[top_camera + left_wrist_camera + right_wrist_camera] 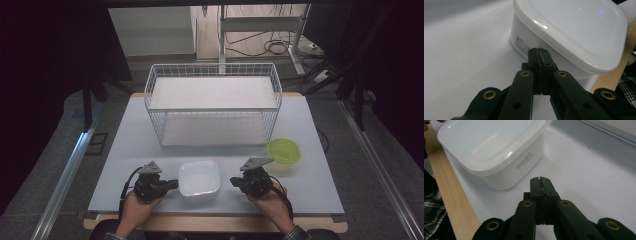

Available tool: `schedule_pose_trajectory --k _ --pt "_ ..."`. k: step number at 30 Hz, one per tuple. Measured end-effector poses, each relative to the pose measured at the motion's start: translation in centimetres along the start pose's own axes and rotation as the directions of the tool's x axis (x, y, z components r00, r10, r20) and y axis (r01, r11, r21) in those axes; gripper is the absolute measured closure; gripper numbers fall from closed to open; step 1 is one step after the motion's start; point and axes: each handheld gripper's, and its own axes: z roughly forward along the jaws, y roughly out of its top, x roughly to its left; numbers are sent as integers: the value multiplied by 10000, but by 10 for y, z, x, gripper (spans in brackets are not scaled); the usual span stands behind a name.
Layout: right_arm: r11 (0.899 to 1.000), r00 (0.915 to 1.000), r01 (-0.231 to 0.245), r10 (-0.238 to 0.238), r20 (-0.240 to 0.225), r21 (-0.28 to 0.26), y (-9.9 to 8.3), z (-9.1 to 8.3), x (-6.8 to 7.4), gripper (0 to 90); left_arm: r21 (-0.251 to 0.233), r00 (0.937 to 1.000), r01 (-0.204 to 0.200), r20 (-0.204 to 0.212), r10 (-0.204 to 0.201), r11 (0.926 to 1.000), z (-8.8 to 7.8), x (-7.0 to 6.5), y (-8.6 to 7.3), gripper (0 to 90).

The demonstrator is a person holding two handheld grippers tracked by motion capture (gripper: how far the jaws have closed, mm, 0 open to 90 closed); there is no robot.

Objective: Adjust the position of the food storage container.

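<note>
White tabletop (125, 165) bears a lidded container (199, 178), label print unreadable, between left claw (173, 184) and right claw (234, 181), both pressed together.

The small print on the white tub (571, 37) wall is too blurred to read in either claw view. Its corner at 3 o'clock is cut off in the left claw view. The person's forearms leave the high view at 6 o'clock.

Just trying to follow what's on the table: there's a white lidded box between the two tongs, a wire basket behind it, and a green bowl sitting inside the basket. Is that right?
Nearly. The green bowl is not inside the wire basket; it stands on the table just outside the basket's front right corner, as the high view shows. The white lidded box does sit between the left tongs and right tongs, with the basket behind it.
</note>
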Motion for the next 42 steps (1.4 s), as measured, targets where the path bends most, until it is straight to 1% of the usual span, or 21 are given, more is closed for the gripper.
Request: schedule_pose_trajectory --k 1,2,3,5,8,9,11,14,17,19,23,27,31,33,36,38,40,42 --pt "10000 10000 -33 33 -15 0 0 1 0 896 23 10000 -35 39 35 10000 3 -1 2 897" --pt "10000 10000 -33 33 -15 0 0 1 0 896 23 10000 -35 39 35 10000 3 -1 2 897" --pt "9999 9999 -130 130 7 11 -1 3 -2 887 83 9998 -165 107 164 9998 11 -3 7 897" --pt "9999 9998 -163 163 60 24 -2 4 -4 886 137 9993 -321 188 318 9994 18 -5 12 897" --pt "9995 9995 -330 330 18 -20 -3 4 -7 886 160 9982 -529 286 524 9985 27 -7 20 896" --pt "9995 9995 -323 323 57 -46 -3 3 -7 891 192 9982 -563 237 559 9982 30 -8 22 897" --pt "9995 9989 -328 329 346 -27 -3 2 -9 891 239 9979 -607 242 602 9979 34 -9 27 896" --pt "9990 9980 -427 431 463 -91 -5 1 -14 894 245 9972 -708 270 701 9972 39 -9 31 897" --pt "9988 9971 -480 483 588 -72 -6 1 -17 895 297 9968 -784 181 779 9965 41 -11 34 897" --pt "9987 9968 -500 504 624 -85 -6 1 -17 895 293 9969 -768 205 762 9966 41 -11 33 897" --pt "9991 9964 -419 425 727 -94 -6 3 -18 896 314 9969 -778 149 774 9965 39 -14 32 897" --pt "9994 9943 -342 350 1011 -94 -4 5 -18 898 369 9966 -810 165 804 9960 39 -16 31 897" --pt "9989 9921 -433 447 1173 -152 -2 8 -21 898 409 9958 -909 91 906 9950 40 -18 31 897" --pt "9986 9919 -497 513 1165 -166 -1 9 -22 898 414 9963 -859 101 855 9954 40 -16 31 895" --pt "9984 9923 -537 554 1111 -180 -1 9 -23 897 372 9955 -943 30 943 9948 39 -15 31 849" --pt "9985 9932 -508 529 1038 -225 -2 6 -24 874 268 9923 -1168 -393 1178 9928 34 -14 31 785" --pt "9987 9928 -432 458 1103 -254 -5 2 -24 843 123 9893 -1254 -738 1260 9920 26 -12 29 676" --pt "9989 9925 -345 379 1164 -316 -8 -5 -26 799 -59 9882 -1256 -896 1246 9921 17 -10 25 588"
